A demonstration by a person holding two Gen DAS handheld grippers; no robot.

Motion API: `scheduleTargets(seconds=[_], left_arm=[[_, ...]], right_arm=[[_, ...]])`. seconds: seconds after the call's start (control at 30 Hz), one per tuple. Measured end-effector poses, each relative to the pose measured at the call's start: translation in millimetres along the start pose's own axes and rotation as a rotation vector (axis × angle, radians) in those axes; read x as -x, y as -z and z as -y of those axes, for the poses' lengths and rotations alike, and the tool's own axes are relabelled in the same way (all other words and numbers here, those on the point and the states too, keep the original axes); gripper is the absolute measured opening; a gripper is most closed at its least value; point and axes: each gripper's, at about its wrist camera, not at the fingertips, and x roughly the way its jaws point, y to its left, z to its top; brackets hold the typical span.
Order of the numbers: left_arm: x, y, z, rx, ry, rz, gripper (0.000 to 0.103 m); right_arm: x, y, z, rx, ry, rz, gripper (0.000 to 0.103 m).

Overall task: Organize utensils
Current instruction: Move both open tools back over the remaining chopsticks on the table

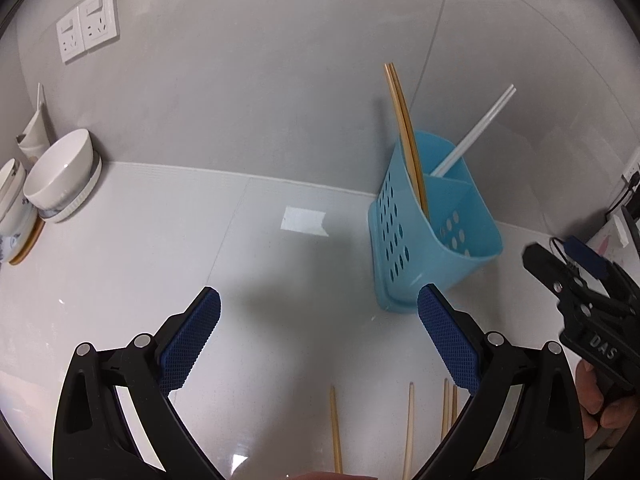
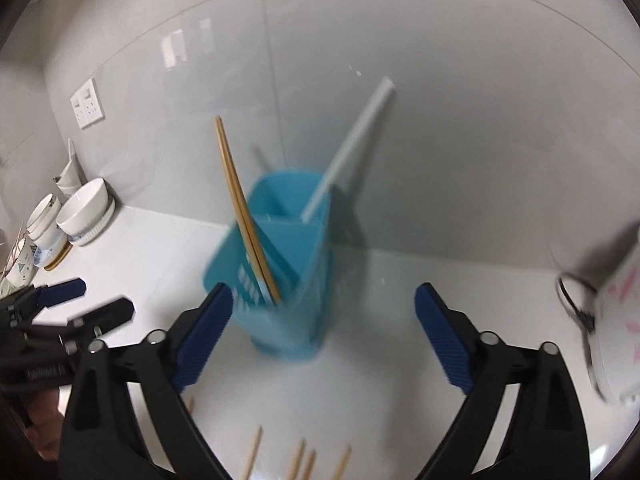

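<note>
A light-blue perforated utensil holder stands on the white counter near the wall. In its compartments lean a pair of brown chopsticks and a pair of white chopsticks. Several loose wooden chopsticks lie on the counter at the near edge. My left gripper is open and empty, to the left of the holder. My right gripper is open just in front of the holder, with nothing between its pads.
White bowls are stacked on plates at the far left by the wall. Wall sockets sit above them. A white item with pink marks and a black cable lie at the right.
</note>
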Motion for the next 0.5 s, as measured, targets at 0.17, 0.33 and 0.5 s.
scheduleTargets(seconds=[0.17, 0.33, 0.5], left_arm=[[2.6, 18.9, -0.4, 0.006, 0.010, -0.052, 0.097], [-0.9, 44.0, -5.0, 0.030, 0.016, -0.136, 0.097], [-6.0, 69.2, -5.3, 0.009, 0.017, -0.193, 0.097]], right_arm=[[14.4, 34.1, 14.3, -0.024, 0.059, -0.075, 0.094], [23.0, 74.9, 24.3, -0.039, 0.131, -0.190, 0.094], [22.6, 107.7, 24.8, -0.059, 0.149, -0.296, 0.094]])
